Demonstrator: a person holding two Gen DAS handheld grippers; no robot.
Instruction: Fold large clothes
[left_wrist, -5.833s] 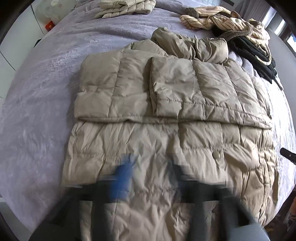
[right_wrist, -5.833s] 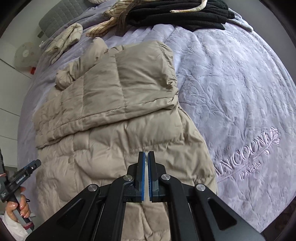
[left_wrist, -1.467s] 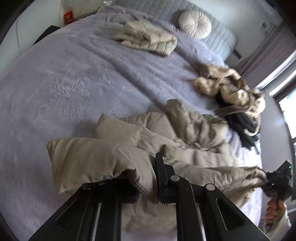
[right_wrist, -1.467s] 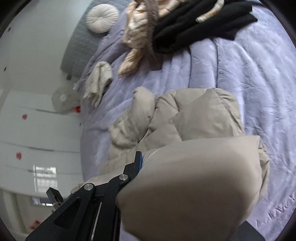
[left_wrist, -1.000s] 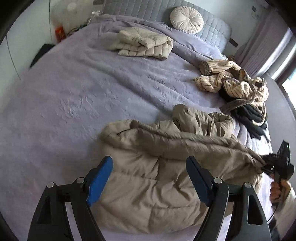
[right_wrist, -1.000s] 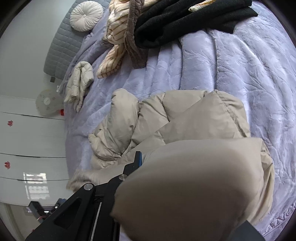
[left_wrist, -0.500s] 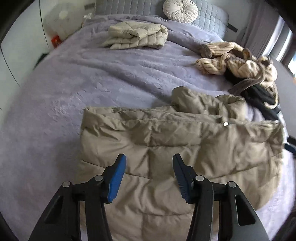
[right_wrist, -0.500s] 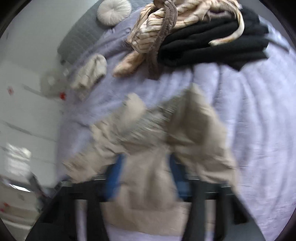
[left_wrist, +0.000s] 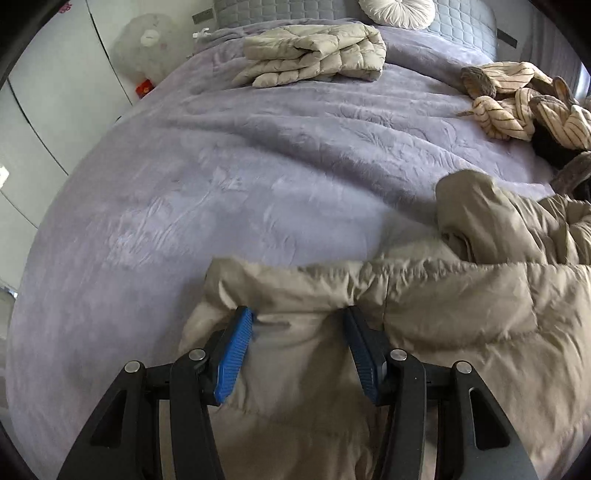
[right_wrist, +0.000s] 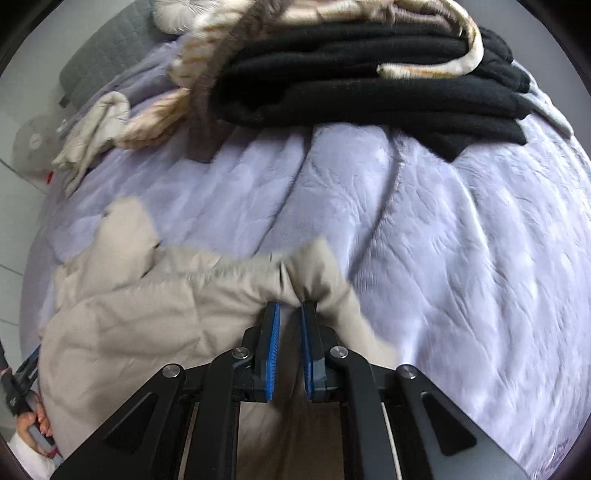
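A beige puffer jacket (left_wrist: 461, 314) lies folded over on the lilac bedcover (left_wrist: 258, 166), its hood (left_wrist: 480, 221) bunched at the far side. My left gripper (left_wrist: 297, 317) stands half open with its tips pushed down onto the jacket's folded edge; puffy fabric bulges between the fingers. In the right wrist view the same jacket (right_wrist: 166, 314) fills the lower left. My right gripper (right_wrist: 290, 308) is closing, and its tips pinch a puckered bit of the jacket's far right corner. The left gripper (right_wrist: 22, 373) and the hand holding it show at that view's left edge.
A folded cream puffer (left_wrist: 314, 51) lies at the head of the bed by a round cushion (left_wrist: 395, 11). A striped garment (left_wrist: 517, 99) and a stack of black clothes (right_wrist: 369, 74) lie beyond the jacket. A fan (left_wrist: 147, 40) stands by the white wardrobe.
The jacket's lower half came over and down onto the rest. My left gripper let go, narrowed and sank onto the folded edge. The right one released the bulk and closed on the corner.
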